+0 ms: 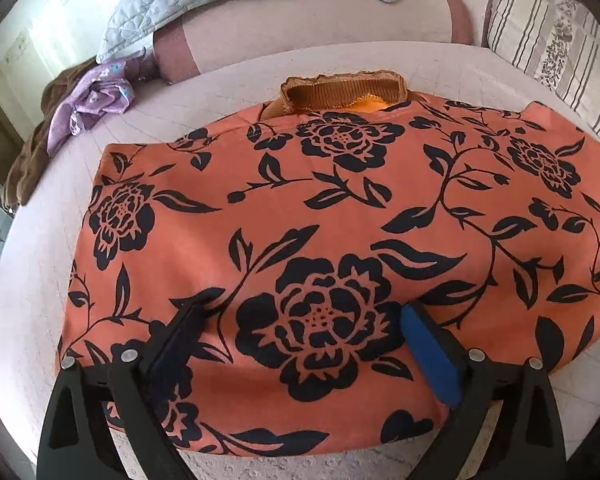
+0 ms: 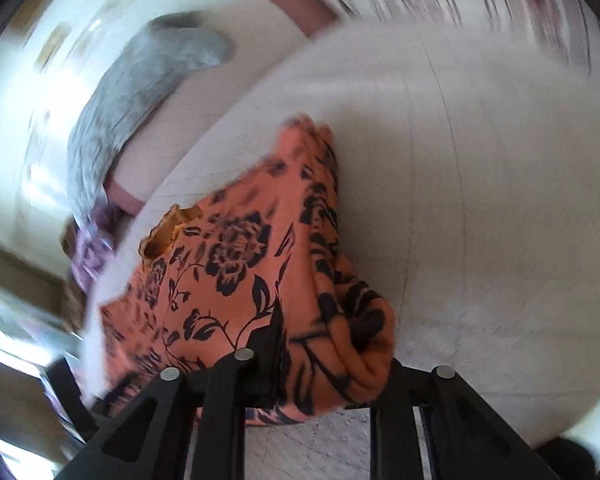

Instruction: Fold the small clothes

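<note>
Floral top [image 1: 300,216] | flat on bed [image 1: 28,280] | collar [image 1: 340,94] far | long axis sideways

Pale pink quilted bed surface with stitched grid lines [image 1: 236,76] is carrying everything. Orange knit garment with black floral print and ribbed orange collar [image 1: 300,208] is lying spread flat on its middle; in the right wrist view the same garment [image 2: 240,264] is showing one side bunched up off the bed [image 2: 480,200], frame blurred. Behind the garment, a long pink bolster cushion with darker mauve bands [image 1: 300,28] is lying. Left of the garment, a crumpled purple floral cloth [image 1: 96,100] is sitting on a brown fabric heap [image 1: 32,152]. Right of the garment, a striped cream-and-grey patterned pillow [image 1: 548,44] is resting.
</note>
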Motion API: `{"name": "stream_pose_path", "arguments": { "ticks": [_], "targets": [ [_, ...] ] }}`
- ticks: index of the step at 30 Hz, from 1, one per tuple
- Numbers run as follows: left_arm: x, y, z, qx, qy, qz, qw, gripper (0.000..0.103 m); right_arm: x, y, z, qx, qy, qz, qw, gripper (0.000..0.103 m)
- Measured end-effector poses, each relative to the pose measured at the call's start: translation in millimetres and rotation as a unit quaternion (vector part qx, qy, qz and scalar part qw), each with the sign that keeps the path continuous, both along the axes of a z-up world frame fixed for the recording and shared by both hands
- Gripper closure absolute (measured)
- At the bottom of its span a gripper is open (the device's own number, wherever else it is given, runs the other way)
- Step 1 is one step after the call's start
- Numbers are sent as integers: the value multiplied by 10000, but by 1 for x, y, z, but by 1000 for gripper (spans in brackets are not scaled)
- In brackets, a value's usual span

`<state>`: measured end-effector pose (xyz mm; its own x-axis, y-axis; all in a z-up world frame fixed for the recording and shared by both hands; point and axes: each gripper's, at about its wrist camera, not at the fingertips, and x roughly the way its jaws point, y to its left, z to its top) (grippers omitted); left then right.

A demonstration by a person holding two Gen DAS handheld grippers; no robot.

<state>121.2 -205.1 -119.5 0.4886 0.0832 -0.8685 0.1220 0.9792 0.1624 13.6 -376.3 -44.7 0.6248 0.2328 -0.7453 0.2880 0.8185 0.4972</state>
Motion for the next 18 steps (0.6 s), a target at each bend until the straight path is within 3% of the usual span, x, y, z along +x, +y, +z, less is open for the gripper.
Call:
{"name": "stream_pose_path", "arguments": {
  "ticks": [1, 3, 4, 5, 7, 9, 12, 14, 18],
  "targets": [
    [1, 1, 3, -15, 77, -1, 10000, 4, -3, 10, 11, -447, -106, 61, 9989, 85],
    [1, 5, 14, -123, 26, 68, 9999, 4, -1, 15, -5, -672, 142, 42, 9976, 84],
    [2, 8, 21, -217, -88, 91, 9997, 4, 3, 12, -21, -577, 415, 32, 9975, 79],
    [0, 7, 31, -359, -287, 101, 9989, 4, 3, 2, -42, -91, 582, -33, 9983, 78],
    [0, 6, 43, -573, -522, 125, 9969, 4, -5, -13, -31, 439, 343, -135, 9984, 66],
    [6, -3, 35, -679, -386, 23, 9969, 4, -10, -18, -15, 272, 193, -102, 9994, 20],
    [13, -16, -4, -193, 195, -110, 9996, 3, -20, -33, -3, 255, 4, -211, 9995, 19],
    [6, -18, -7, -74, -81, -119, 9999, 0, -22, -44, 0, 489, -83, -315, 9983, 19],
    [6, -15, -7, -134, 42, -90, 9999, 0, 6, -59, 9, 450, -308, -109, 9985, 21]
  ]
}}
